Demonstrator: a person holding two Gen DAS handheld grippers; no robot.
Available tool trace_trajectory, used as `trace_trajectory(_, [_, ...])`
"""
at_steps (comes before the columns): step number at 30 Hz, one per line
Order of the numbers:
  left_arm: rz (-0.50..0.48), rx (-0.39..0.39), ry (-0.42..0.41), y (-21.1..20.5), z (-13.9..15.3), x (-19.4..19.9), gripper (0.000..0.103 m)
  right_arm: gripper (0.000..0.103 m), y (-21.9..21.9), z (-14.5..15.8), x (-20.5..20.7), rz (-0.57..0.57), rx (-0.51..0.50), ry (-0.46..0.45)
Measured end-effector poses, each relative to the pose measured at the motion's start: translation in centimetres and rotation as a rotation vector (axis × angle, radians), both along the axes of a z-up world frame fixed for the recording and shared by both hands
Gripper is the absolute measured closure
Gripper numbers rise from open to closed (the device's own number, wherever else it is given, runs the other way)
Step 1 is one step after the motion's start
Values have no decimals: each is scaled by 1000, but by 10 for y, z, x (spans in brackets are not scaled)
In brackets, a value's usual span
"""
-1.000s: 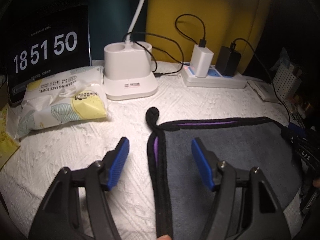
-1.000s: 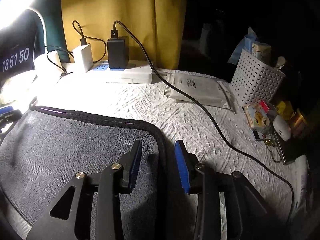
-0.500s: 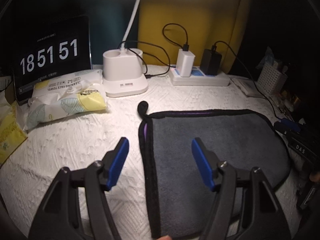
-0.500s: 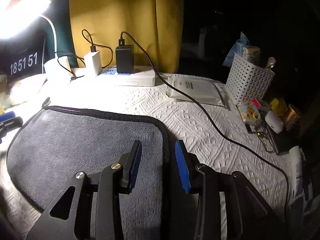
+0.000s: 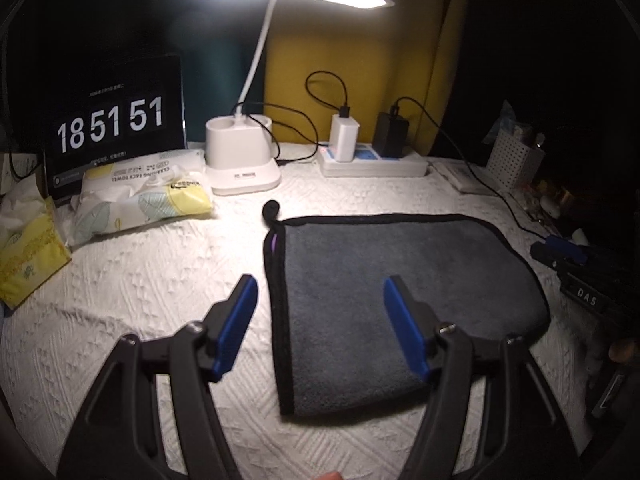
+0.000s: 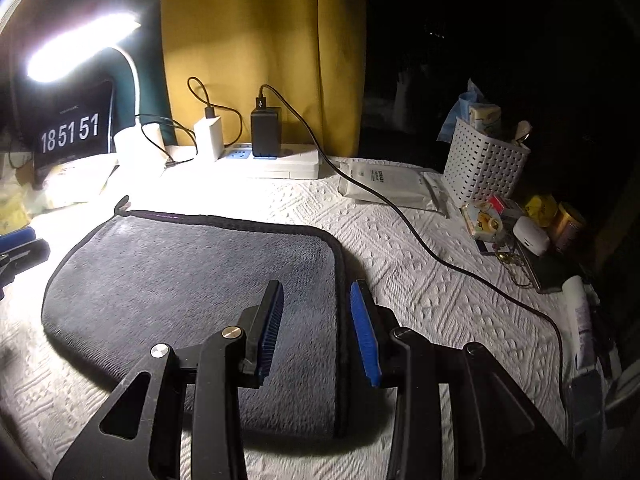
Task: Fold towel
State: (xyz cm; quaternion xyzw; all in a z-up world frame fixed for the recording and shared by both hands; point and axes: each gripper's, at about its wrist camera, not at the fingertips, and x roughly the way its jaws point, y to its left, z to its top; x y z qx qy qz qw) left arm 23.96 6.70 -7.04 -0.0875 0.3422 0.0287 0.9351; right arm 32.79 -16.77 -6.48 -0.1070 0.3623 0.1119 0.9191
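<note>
A grey towel with black trim lies folded flat on the white textured cloth; it also shows in the right wrist view. A small hanging loop sticks out at its far left corner. My left gripper is open and empty above the towel's near left edge. My right gripper is open and empty above the towel's right edge. The right gripper's tip shows at the right of the left wrist view.
At the back stand a lit desk lamp, a clock screen, a wipes pack, a power strip with chargers and a white basket. A black cable crosses the cloth right of the towel. Small items crowd the right edge.
Both grippers have pulled back and up from the towel, so more of the towel and the lamp head show. The towel lies still. Both stayed open.
</note>
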Motion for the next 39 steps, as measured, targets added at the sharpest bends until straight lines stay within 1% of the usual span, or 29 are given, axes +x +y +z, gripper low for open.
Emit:
trace_trajectory(7, [-2,-18,-22,-4,4,-20,35,66,-1,8,-22,8,14,-15])
trace_trajectory(9, [-2,-22,-31,-6,6,-27,33,66,-2,10,-27,9,18,-19])
trace_trajectory(11, [-2,-28,-43,-7,8,-33,27,66,-3,13,-33,12,23,-23])
trace_trajectory(12, [-1,-29,-49,-8,9,-36,26,66,-3,14,-36,13,24,-26])
trace_trajectory(20, [3,-41,-85,-16,15,-59,25,66,-4,26,-60,30,39,-53])
trace_trajectory(31, [-3,-43,-119,-25,22,-82,24,66,-5,40,-90,43,45,-85])
trace_trajectory(33, [-5,-41,-133,-28,24,-87,21,66,-5,41,-94,44,44,-89])
trace_trajectory(35, [-10,-39,-150,-31,26,-92,14,66,-6,43,-99,45,47,-92])
trace_trajectory(39, [-14,-38,-173,-36,28,-102,13,66,-7,45,-107,47,51,-97])
